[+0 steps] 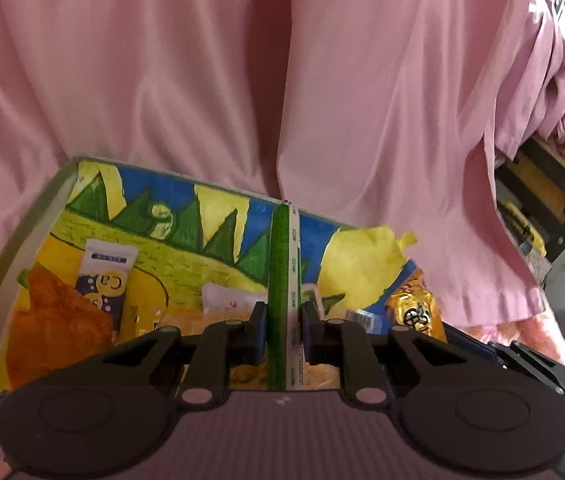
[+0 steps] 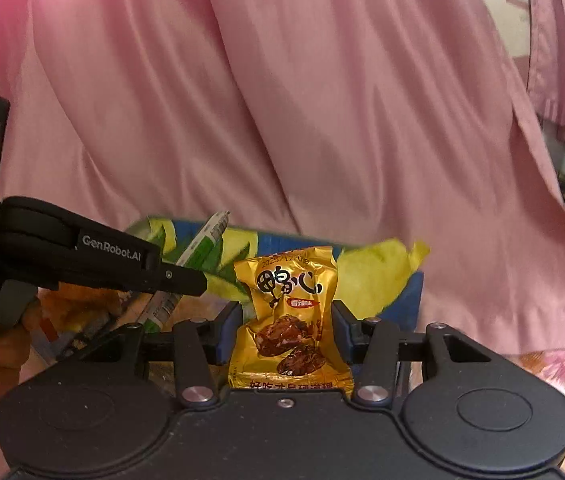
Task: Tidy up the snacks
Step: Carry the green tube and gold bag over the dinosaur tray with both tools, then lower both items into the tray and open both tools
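The left gripper (image 1: 284, 312) has its jaws closed tight on a thin green-and-white stick (image 1: 282, 280), held edge-on so it can slip into the box (image 1: 34, 216) lengthwise. The right gripper (image 2: 286, 332) has its jaws partway open and pressed on the sides of a gold packet (image 2: 288, 320), held upright by its middle, probably to drop it in beside the rest. Both hang over the box's near edge. Inside, a white Ca sachet (image 1: 106, 276) and an orange bag (image 1: 62, 320) lie toward the left wall, another gold packet (image 1: 416, 308) at the right. A pink cloth (image 1: 242, 80) hangs behind.
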Demonstrator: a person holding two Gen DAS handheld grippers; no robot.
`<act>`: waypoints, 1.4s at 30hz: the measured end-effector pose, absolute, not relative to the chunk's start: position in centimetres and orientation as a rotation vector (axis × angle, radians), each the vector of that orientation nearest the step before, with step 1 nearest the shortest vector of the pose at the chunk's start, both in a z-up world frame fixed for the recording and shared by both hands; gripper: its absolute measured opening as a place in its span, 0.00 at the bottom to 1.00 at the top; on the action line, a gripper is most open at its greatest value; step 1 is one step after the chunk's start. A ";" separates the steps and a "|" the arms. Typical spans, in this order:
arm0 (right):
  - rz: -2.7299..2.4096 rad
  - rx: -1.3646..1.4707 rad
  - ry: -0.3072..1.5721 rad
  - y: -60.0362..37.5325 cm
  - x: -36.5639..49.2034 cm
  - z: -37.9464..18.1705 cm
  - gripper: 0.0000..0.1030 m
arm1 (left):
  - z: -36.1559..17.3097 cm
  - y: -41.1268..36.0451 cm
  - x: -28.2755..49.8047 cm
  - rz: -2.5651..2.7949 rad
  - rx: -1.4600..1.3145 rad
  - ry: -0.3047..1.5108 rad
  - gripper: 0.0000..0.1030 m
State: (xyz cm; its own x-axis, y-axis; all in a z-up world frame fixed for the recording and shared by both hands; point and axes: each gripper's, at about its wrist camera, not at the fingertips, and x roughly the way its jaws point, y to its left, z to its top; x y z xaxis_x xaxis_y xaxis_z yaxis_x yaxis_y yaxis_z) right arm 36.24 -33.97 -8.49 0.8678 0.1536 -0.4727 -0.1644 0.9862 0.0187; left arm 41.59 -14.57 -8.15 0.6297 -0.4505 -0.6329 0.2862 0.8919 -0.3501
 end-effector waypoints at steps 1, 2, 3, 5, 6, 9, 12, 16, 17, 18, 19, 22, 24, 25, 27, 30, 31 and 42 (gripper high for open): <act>0.164 -0.022 0.504 -33.8 36.4 -8.7 0.48 | -8.4 -14.6 41.6 -0.426 -0.221 0.786 0.18; 0.163 -0.019 0.513 -33.9 36.7 -8.9 0.48 | -8.5 -14.7 41.7 -0.427 -0.223 0.786 0.18; 0.162 -0.017 0.522 -33.9 36.9 -9.2 0.48 | -8.6 -14.7 41.7 -0.429 -0.224 0.785 0.18; 0.159 -0.021 0.533 -33.5 36.2 -9.7 0.48 | -8.8 -14.9 41.8 -0.430 -0.222 0.784 0.18; 0.158 -0.022 0.540 -33.4 36.3 -9.9 0.48 | -8.9 -14.9 41.9 -0.431 -0.222 0.785 0.18; 0.154 -0.017 0.549 -33.6 36.3 -10.1 0.49 | -9.1 -15.0 42.0 -0.429 -0.218 0.780 0.18; 0.148 -0.004 0.551 -33.8 36.5 -10.3 0.49 | -9.2 -15.0 42.0 -0.425 -0.223 0.777 0.18; 0.152 -0.004 0.570 -33.6 36.5 -10.8 0.50 | -9.2 -14.9 41.7 -0.417 -0.226 0.774 0.19; 0.153 -0.006 0.574 -33.6 36.6 -10.9 0.50 | -9.1 -14.9 41.6 -0.414 -0.224 0.773 0.19; 0.156 -0.008 0.577 -33.5 36.6 -11.0 0.51 | -9.1 -14.9 41.6 -0.409 -0.225 0.772 0.19; 0.158 -0.009 0.578 -33.5 36.7 -11.0 0.52 | -9.1 -14.8 41.5 -0.402 -0.229 0.773 0.19; 0.162 -0.012 0.587 -33.4 36.8 -11.0 0.54 | -8.9 -14.5 41.2 -0.393 -0.247 0.775 0.21; 0.168 -0.008 0.585 -33.5 36.7 -10.9 0.56 | -8.6 -14.2 40.9 -0.389 -0.264 0.777 0.28; 0.171 -0.004 0.584 -33.6 36.6 -10.7 0.59 | -8.5 -14.0 40.7 -0.388 -0.280 0.774 0.35; 0.169 -0.002 0.569 -33.7 36.1 -10.2 0.64 | -8.1 -13.5 40.2 -0.379 -0.301 0.762 0.44; 0.168 0.003 0.541 -33.7 35.3 -9.1 0.72 | -7.4 -12.6 39.3 -0.365 -0.319 0.747 0.53; 0.167 0.001 0.532 -33.7 35.0 -8.7 0.74 | -7.0 -12.3 38.9 -0.359 -0.322 0.738 0.57; 0.186 0.009 0.394 -34.0 30.4 -4.1 0.93 | -2.1 -8.9 33.9 -0.294 -0.288 0.611 0.92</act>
